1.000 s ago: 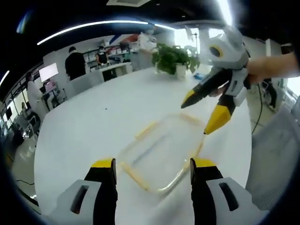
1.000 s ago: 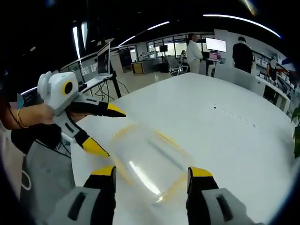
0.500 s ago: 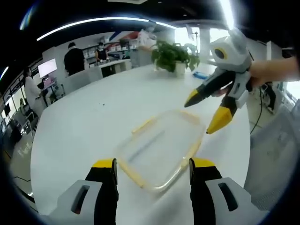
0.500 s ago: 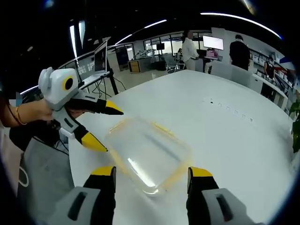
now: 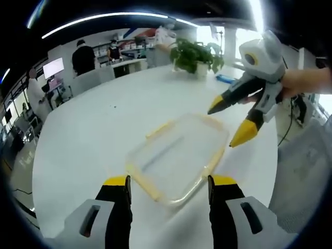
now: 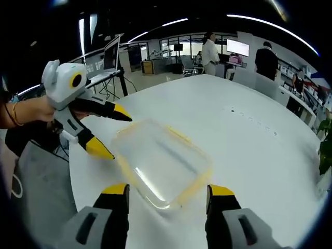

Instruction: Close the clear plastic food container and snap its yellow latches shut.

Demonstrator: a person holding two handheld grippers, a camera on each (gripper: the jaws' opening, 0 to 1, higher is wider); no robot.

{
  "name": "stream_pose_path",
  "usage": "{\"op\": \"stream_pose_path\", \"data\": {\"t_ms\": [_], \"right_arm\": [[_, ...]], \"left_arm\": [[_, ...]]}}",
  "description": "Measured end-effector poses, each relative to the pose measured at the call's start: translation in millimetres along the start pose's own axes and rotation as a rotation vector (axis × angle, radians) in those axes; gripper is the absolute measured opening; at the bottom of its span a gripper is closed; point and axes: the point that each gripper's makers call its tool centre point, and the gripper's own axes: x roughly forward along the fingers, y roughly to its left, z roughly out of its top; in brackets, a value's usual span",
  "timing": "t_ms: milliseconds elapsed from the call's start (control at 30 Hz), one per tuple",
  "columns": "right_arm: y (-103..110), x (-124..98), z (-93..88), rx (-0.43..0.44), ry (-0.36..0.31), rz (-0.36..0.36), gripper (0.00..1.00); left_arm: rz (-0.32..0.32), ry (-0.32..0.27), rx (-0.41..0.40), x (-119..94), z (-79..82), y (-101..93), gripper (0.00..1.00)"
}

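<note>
The fingers of the left gripper are wide apart and hold nothing; the right gripper is likewise spread and empty. The clear container with yellow latches lies flat on the white table, at 12 o'clock just beyond each pair of tips.
</note>
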Motion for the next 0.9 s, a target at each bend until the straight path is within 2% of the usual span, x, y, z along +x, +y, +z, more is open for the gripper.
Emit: {"op": "stream_pose_path", "data": {"t_ms": [433, 533, 600, 900], "right_arm": [[-3.1, 4.6, 2.9, -0.005, -0.02, -0.003, 0.57], [-7.6, 5.6, -0.3, -0.037, -0.001, -0.022, 0.53], [-8.0, 6.9, 0.1, -0.028, -0.004, -0.02, 0.54], [-19.7, 11.4, 3.7, -0.028, 0.002, -0.034, 0.54]], "left_arm": [[-0.012, 0.018, -0.001, 4.9, -1.3, 0.6, 0.56], [-0.019, 0.02, 0.0, 6.8, -0.8, 1.3, 0.56], [-0.022, 0.022, 0.002, 8.3, -0.3, 2.1, 0.56], [-0.031, 0.027, 0.021, 18.8, 7.7, 10.6, 0.56]]}}
